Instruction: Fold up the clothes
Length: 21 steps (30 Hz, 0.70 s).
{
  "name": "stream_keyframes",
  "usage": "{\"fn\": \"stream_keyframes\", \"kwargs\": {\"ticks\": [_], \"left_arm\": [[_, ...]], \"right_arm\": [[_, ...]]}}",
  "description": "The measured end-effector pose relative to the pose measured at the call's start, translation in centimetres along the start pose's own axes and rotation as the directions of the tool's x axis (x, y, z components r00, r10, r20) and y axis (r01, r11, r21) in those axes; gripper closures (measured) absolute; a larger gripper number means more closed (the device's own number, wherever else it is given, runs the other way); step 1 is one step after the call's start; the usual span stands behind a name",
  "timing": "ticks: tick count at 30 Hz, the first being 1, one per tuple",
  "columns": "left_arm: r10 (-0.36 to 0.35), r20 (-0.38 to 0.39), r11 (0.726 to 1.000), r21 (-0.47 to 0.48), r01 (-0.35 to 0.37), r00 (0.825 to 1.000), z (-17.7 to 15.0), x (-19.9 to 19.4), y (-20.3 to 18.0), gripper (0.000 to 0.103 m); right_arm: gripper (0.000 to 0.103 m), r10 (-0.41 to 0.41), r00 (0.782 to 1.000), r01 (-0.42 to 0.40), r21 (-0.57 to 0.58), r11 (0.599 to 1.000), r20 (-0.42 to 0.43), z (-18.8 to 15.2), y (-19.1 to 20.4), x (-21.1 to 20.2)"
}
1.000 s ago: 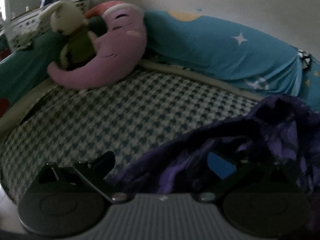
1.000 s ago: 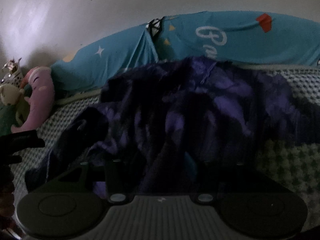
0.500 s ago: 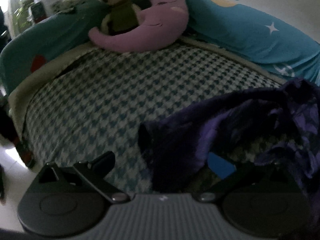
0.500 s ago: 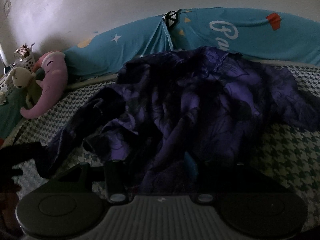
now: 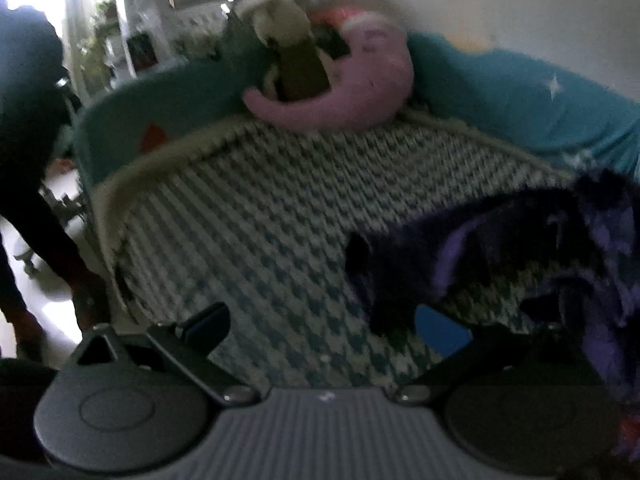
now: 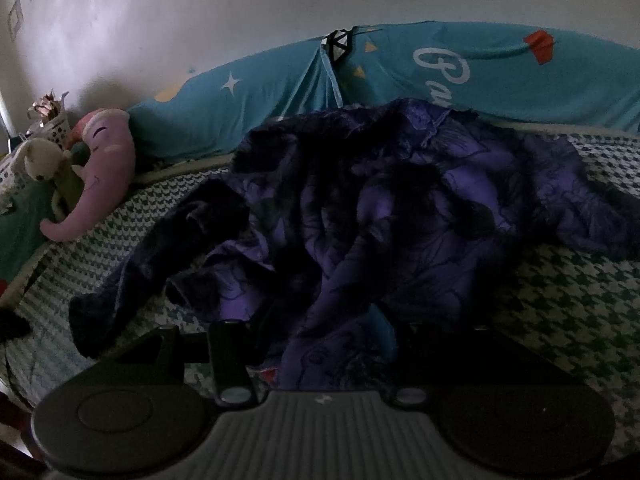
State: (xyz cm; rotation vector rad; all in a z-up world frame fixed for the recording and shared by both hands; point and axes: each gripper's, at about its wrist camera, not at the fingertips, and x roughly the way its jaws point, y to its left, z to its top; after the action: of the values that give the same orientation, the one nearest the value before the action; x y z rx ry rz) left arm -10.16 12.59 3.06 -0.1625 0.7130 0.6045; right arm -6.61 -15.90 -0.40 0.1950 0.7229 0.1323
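Here the purple garment (image 6: 400, 208) lies crumpled on the houndstooth bedcover (image 6: 580, 300); the right gripper (image 6: 308, 336) is clamped on its near edge, while the left gripper (image 5: 320, 328) hangs spread and empty beside its sleeve

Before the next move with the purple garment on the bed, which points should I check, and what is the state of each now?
1. Left hand-held gripper free: ok, fingers wide apart, only the checked cover between them.
2. Right hand-held gripper holds the garment: cannot tell; cloth lies between its fingers, but the pads' contact is hidden.
3. Garment spread flat: not ok, it lies crumpled.
4. A sleeve reachable: ok, it trails toward the left edge of the bed.
5. Free space on the cover: ok, the part left of the garment is bare.
6. Plush moon out of the way: ok, it sits at the bolster.
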Motion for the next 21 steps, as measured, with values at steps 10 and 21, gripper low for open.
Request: {"fn": "stream_keyframes", "kwargs": {"ticks": [10,21], "left_arm": [[0.101,0.156,0.981,-0.178,-0.073,0.983,3.4,-6.1,7.2,0.000],[0.227,0.172,0.932,-0.323,-0.163,0.959,5.3,-8.4,15.3,0.000]], "right_arm": [[0.052,-0.039,0.999,0.039,-0.054,0.998,-0.007,-0.6,0.3,0.7],[0.052,-0.077,0.997,0.076,-0.154,0.985,-0.003,-1.5,1.6,1.3]]}}
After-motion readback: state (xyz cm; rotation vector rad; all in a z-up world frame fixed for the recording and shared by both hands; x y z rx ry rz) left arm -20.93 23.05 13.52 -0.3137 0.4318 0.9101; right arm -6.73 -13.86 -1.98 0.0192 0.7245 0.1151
